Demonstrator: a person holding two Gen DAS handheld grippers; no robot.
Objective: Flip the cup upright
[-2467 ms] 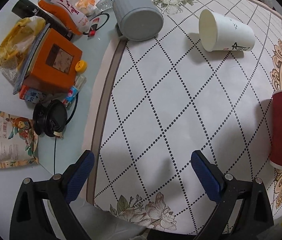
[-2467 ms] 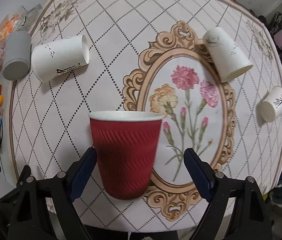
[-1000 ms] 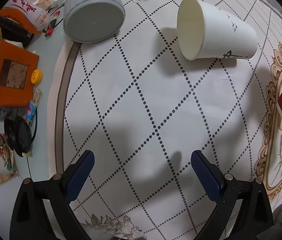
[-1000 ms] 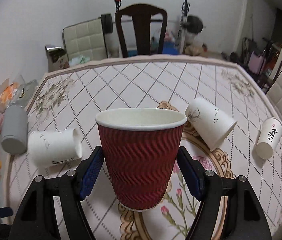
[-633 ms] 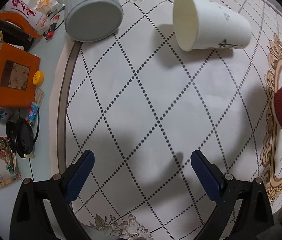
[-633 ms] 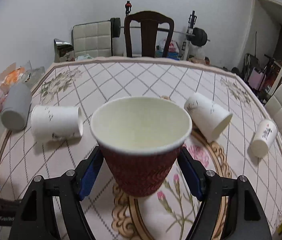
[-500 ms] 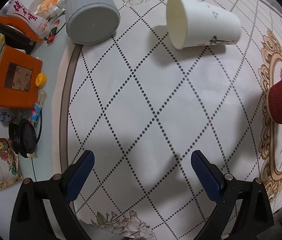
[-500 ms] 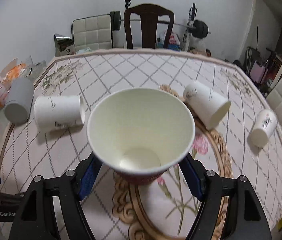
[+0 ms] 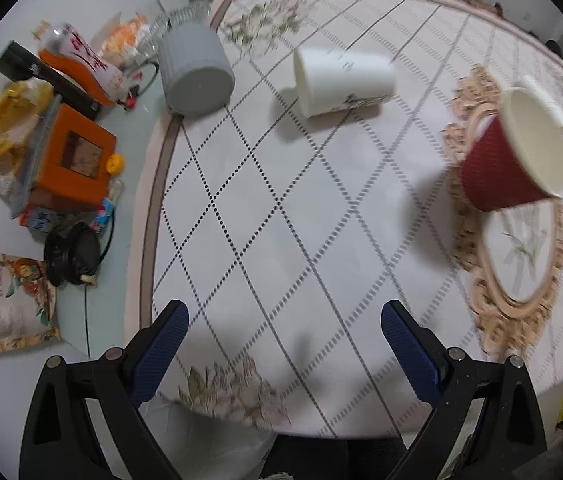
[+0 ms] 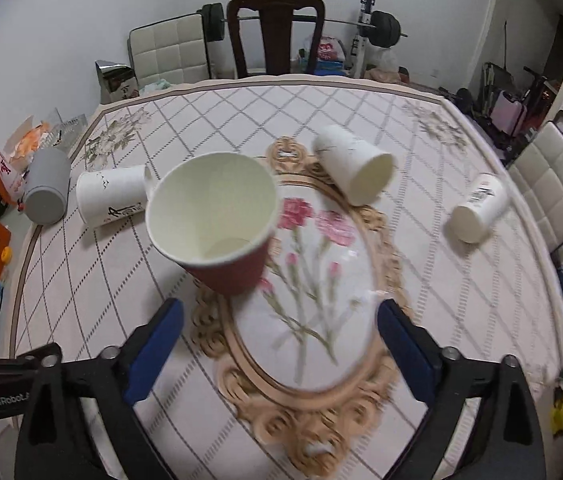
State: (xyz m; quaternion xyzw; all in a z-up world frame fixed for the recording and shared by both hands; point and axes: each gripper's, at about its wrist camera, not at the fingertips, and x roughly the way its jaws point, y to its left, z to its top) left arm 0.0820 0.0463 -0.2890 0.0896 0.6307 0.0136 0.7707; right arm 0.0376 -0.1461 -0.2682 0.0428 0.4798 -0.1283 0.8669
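Note:
A red ribbed paper cup (image 10: 217,224) with a white inside stands upright on the tablecloth at the left rim of the flower medallion. It also shows at the right of the left wrist view (image 9: 513,152). My right gripper (image 10: 279,340) is open, its blue pads just behind the cup and apart from it. My left gripper (image 9: 285,344) is open and empty above the table's near left part. A white paper cup (image 9: 341,80) lies on its side to the left of the red cup; it also shows in the right wrist view (image 10: 111,196).
Two more white cups (image 10: 355,164) (image 10: 477,208) lie on their sides at the right. A grey cup (image 9: 195,70) lies on its side by the cloth's left edge. An orange box (image 9: 71,158), snack bags and a black lid (image 9: 71,254) crowd the left. A chair (image 10: 275,28) stands behind the table.
My right gripper set the red cup down upright, opened and drew back from it. My left gripper pulled back and tilted, so more of the table shows.

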